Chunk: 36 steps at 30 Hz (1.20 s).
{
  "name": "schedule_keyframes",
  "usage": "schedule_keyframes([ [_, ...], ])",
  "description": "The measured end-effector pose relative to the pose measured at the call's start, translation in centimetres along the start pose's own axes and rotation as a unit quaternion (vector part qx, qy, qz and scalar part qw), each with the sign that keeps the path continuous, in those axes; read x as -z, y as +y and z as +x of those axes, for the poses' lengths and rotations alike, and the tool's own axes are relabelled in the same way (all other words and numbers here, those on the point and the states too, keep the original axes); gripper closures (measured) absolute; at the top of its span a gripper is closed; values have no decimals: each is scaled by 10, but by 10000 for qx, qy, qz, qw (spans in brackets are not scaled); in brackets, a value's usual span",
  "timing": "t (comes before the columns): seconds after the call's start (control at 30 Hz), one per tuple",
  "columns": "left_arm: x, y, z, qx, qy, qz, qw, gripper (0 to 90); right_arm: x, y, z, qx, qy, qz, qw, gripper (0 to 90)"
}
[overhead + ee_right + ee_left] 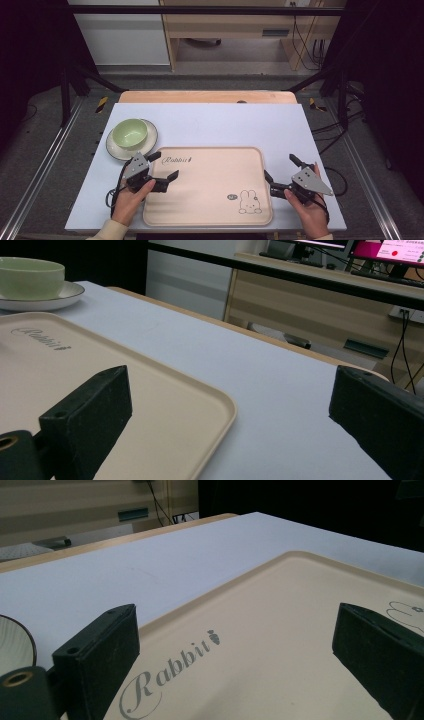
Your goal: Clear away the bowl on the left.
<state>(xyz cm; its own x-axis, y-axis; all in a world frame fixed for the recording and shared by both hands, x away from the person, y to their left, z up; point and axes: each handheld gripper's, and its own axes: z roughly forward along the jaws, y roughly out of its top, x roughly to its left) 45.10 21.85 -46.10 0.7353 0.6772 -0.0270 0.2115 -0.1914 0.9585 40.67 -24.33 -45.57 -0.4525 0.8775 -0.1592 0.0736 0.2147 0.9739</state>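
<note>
A beige tray (210, 200) with "Rabbit" lettering and a rabbit drawing lies on the white table top near the front edge. A pale green bowl (130, 132) sits in a white dark-rimmed plate (114, 146) just behind the tray's far left corner. My left gripper (164, 166) hovers open over the tray's left edge, its jaws spread above the lettering (170, 672). At the tray's right edge my right gripper (281, 167) is open, one jaw over the tray (170, 405), the other over bare table. The bowl (31, 276) and plate (70, 292) appear far left in the right gripper view.
The white table top (225, 125) rests on a wooden board whose edge shows at the back. Black frame posts stand at both sides. A wooden desk (235, 30) with hanging cables (305, 45) stands beyond the table.
</note>
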Motion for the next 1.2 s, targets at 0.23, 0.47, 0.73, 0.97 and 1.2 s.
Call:
schedule_keyframes([
  [0.23, 1, 0, 0, 4, 63, 21, 10000, 49, 0, 0, 2, 59, 11, 52, 10000, 37],
  [0.47, 7, 1, 7, 149, 186, -6, 9997, 51, 1, 1, 2, 37, -11, 83, 10000, 35],
  [0.73, 15, 4, 12, 128, 509, 43, 9986, 52, 0, 1, 4, 38, 14, 121, 9999, 34],
  [0.97, 19, 21, 21, -79, 914, 406, 9950, 58, 1, 1, 3, 9, -1, 83, 10000, 34],
  [1.2, 25, 41, 57, -75, 1394, 620, 9883, 59, 3, 3, 3, -47, 37, 18, 10000, 34],
])
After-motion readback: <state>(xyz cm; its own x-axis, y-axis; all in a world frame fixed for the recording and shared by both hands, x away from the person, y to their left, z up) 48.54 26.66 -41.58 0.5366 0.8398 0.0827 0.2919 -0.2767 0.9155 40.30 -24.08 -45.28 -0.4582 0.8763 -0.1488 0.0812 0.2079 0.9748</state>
